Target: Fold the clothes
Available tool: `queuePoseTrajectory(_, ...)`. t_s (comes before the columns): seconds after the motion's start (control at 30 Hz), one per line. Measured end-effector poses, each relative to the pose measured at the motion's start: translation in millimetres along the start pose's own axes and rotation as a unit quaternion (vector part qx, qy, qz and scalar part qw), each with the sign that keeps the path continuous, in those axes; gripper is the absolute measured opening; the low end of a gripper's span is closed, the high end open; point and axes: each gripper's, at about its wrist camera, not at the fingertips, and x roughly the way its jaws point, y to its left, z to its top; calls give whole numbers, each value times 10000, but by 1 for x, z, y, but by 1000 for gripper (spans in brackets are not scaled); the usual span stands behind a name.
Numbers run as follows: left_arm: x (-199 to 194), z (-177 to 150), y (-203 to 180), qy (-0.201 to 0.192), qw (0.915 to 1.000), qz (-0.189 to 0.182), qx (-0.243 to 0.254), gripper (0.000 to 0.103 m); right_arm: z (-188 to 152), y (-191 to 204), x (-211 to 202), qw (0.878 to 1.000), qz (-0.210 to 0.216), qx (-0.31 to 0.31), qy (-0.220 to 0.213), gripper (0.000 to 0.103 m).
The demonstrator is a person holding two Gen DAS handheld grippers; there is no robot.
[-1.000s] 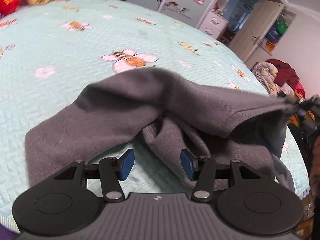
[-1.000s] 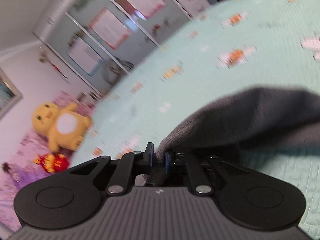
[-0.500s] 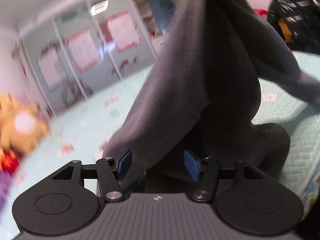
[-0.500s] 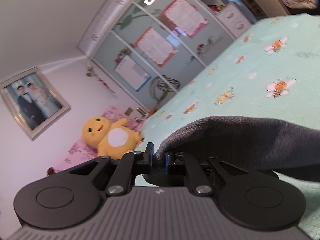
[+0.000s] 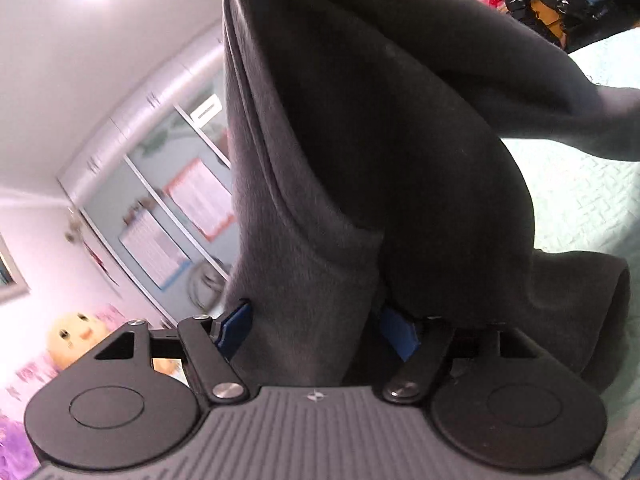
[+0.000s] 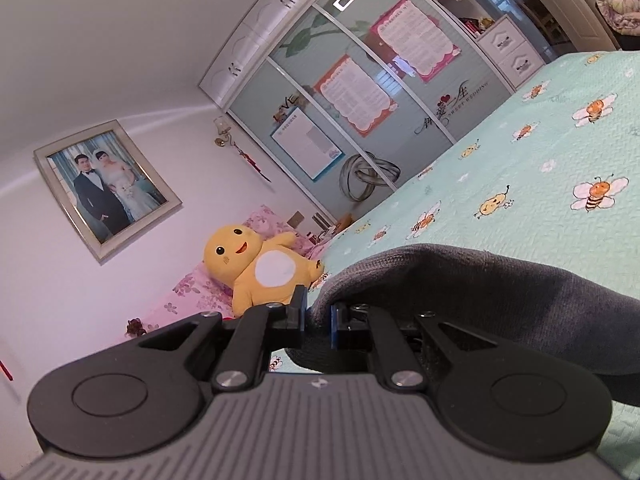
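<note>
right gripper point(image 6: 318, 322) fingers clenched on the dark grey garment's point(image 6: 460, 292) edge at lower centre, left gripper point(image 5: 316, 330) fingers spreading apart with the same cloth point(image 5: 360, 140) hanging loose between them, bee-print bedspread point(image 6: 540, 200) behind, yellow plush toy point(image 6: 256, 266) mid-left

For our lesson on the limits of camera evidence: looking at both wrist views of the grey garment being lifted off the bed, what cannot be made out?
- Left wrist view: what kind of clothing the dark grey fleece garment is; it fills the frame and is cut off at the top.
- Left wrist view: the yellow plush toy is blurred and partly hidden by the left hand-held gripper.
- Right wrist view: the garment's far end, cut off at the right edge.
</note>
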Motion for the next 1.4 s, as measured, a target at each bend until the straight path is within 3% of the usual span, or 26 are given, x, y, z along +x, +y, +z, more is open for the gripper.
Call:
queuePoseTrajectory(0.07,2,0,2,-94,9998,196,30,77,-1,-3,-3,9999,40,96,35,10)
queuePoseTrajectory(0.23,10,3,21,-305,9989,286,-199,81,-6,-7,-11,9999,48,133,75,10)
queuePoseTrajectory(0.27,10,2,27,-349,9986,280,-292,75,-6,-8,-12,9999,-2,130,54,10)
queuePoseTrajectory(0.33,9,-1,42,-408,9976,194,-532,54,-8,-11,-16,9999,-102,123,14,10)
queuePoseTrajectory(0.4,8,-4,56,-420,9963,89,-740,27,-8,-16,-19,9996,-222,149,-20,10)
queuePoseTrajectory(0.5,2,-8,77,-517,9944,-58,-918,18,-9,-29,-21,9986,-448,265,-54,10)
queuePoseTrajectory(0.67,-12,-5,100,-752,9932,-49,-888,16,-13,-41,-22,9974,-571,422,-94,11)
queuePoseTrajectory(0.77,-16,3,116,-924,9916,134,-895,15,-13,-41,-23,9974,-588,384,-126,11)
queuePoseTrajectory(0.97,-20,43,129,-1286,9868,477,-859,13,-8,-33,-29,9984,-462,264,-168,11)
queuePoseTrajectory(1.2,-44,65,138,-1535,9813,938,-683,13,4,-6,-31,9994,-74,-72,-329,11)
queuePoseTrajectory(1.4,-51,95,169,-1741,9756,1289,-371,14,29,33,-23,9961,296,-637,-529,11)
